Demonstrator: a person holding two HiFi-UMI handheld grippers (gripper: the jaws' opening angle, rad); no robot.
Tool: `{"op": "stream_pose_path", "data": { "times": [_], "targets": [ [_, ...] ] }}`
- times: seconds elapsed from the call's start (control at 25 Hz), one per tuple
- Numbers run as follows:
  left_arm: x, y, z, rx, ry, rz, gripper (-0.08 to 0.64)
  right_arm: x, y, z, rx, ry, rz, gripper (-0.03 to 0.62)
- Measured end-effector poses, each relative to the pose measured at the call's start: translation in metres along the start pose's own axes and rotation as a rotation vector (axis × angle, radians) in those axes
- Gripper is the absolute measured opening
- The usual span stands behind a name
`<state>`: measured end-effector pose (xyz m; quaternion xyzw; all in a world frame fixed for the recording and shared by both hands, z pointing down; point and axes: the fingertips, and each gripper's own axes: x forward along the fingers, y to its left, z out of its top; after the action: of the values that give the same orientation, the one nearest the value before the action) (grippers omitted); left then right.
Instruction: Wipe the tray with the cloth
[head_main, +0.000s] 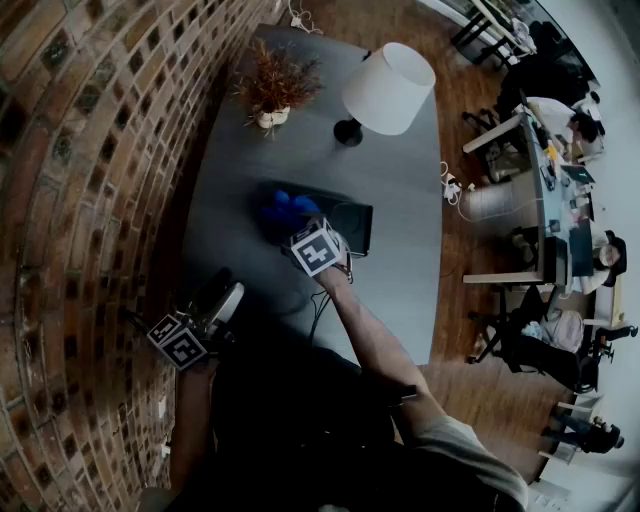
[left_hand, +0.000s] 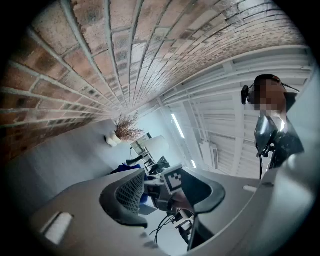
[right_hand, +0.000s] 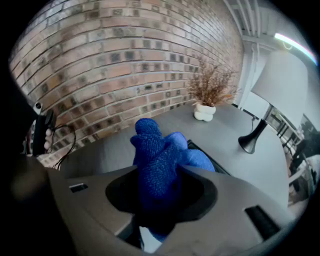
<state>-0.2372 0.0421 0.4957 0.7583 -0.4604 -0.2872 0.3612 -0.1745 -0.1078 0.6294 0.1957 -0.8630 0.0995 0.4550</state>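
Observation:
A black tray (head_main: 354, 224) lies in the middle of the grey table (head_main: 400, 250). A blue cloth (head_main: 284, 208) is bunched over the tray's left end. My right gripper (head_main: 302, 234), its marker cube on top, points steeply down at that end. In the right gripper view the cloth (right_hand: 157, 160) fills the gap of my right gripper (right_hand: 161, 200), which is shut on it, and the tray's dark edge (right_hand: 216, 164) shows just behind. My left gripper (head_main: 222, 300) hangs off the table's near left side by the brick wall. It is open and holds nothing (left_hand: 165, 192).
A white-shaded lamp (head_main: 386, 88) and a dried plant in a white pot (head_main: 272, 96) stand at the table's far end. The brick wall (head_main: 80, 150) runs close along the left. Black cables (head_main: 318, 312) trail over the near edge. Desks and chairs (head_main: 540, 200) fill the right.

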Motion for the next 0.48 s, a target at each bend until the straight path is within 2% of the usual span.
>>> {"op": "stream_pose_path", "data": {
  "times": [0.12, 0.2, 0.24, 0.36, 0.4, 0.48],
  "targets": [
    [0.007, -0.007, -0.010, -0.010, 0.002, 0.001, 0.212, -0.013, 0.033, -0.025, -0.161, 0.115, 0.105, 0.153],
    [0.011, -0.010, -0.014, -0.008, 0.002, 0.001, 0.213, -0.020, 0.036, -0.019, -0.181, 0.106, 0.133, 0.153],
    [0.013, -0.012, -0.015, -0.007, 0.003, 0.000, 0.212, -0.022, 0.027, -0.009, -0.173, 0.069, 0.109, 0.153],
    [0.017, -0.016, -0.019, -0.006, 0.013, -0.005, 0.212, -0.018, -0.020, 0.019, -0.143, -0.055, -0.036, 0.155],
    [0.017, -0.017, -0.020, -0.007, 0.020, -0.002, 0.212, -0.013, -0.036, 0.019, -0.134, -0.066, -0.069, 0.155],
    [0.017, -0.020, -0.021, -0.006, 0.034, 0.003, 0.212, -0.003, -0.060, 0.006, -0.111, -0.056, -0.080, 0.155]
  ]
}}
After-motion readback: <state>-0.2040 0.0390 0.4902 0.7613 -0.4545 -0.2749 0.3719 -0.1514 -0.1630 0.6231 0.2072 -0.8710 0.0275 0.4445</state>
